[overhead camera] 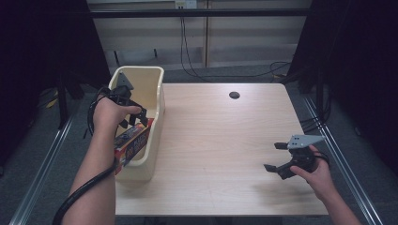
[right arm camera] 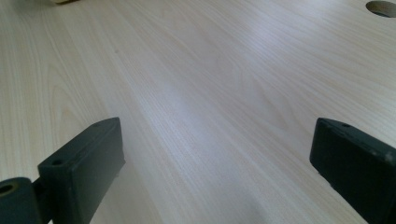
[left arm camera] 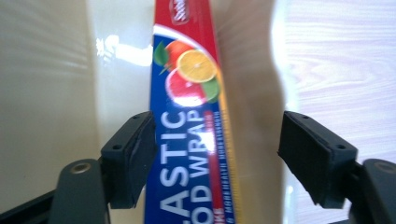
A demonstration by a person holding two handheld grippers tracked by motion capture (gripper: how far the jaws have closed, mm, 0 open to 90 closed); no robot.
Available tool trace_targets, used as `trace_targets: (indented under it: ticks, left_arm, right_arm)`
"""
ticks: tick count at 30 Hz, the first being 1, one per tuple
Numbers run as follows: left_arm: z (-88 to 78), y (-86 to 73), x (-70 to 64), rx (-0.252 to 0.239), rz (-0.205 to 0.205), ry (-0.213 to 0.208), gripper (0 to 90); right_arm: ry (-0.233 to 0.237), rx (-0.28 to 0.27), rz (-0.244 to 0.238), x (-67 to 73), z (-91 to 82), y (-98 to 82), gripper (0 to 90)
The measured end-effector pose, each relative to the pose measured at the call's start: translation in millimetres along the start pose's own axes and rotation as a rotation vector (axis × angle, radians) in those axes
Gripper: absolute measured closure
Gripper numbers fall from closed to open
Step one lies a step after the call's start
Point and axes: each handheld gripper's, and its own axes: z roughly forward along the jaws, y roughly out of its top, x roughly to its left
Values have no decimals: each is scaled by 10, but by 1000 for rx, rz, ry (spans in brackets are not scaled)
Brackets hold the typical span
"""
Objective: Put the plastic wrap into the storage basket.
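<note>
The plastic wrap box [left arm camera: 187, 140] leans inside the cream bin [overhead camera: 152, 117], between the left gripper's [left arm camera: 217, 154] parted jaws: one touches, one stands clear. The right gripper [overhead camera: 277, 157] gapes empty over the surface [overhead camera: 220, 140].

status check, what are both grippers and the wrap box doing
Left gripper open over the bin, gap on one side of the plastic wrap box. Right gripper open, empty, above the table. Nothing in the way.

Plastic-wrap box [overhead camera: 133, 144] — tilted in bin [overhead camera: 155, 96]
</note>
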Motion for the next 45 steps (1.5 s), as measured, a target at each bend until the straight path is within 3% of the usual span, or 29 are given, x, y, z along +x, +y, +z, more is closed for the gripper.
trace_targets:
  ticks: [5, 6, 19, 36, 45]
  left_arm:
    - [-94, 26, -108, -43, 32, -29, 263]
    - [-120, 39, -168, -51, 55, -31, 242]
    - [-122, 87, -510, -87, 137, -96, 222]
    - [79, 52, -944, -90, 267, -166, 195]
    - [244, 20, -1055, -108, 308, -198, 190]
  right_arm:
    - [-6, -5, -2, 2, -6, 13, 27]
    - [0, -3, -4, 5, -2, 14, 26]
    - [1, -7, -3, 5, -12, 11, 26]
    - [4, -2, -8, 16, 2, 0, 25]
    - [10, 7, -8, 13, 31, -18, 24]
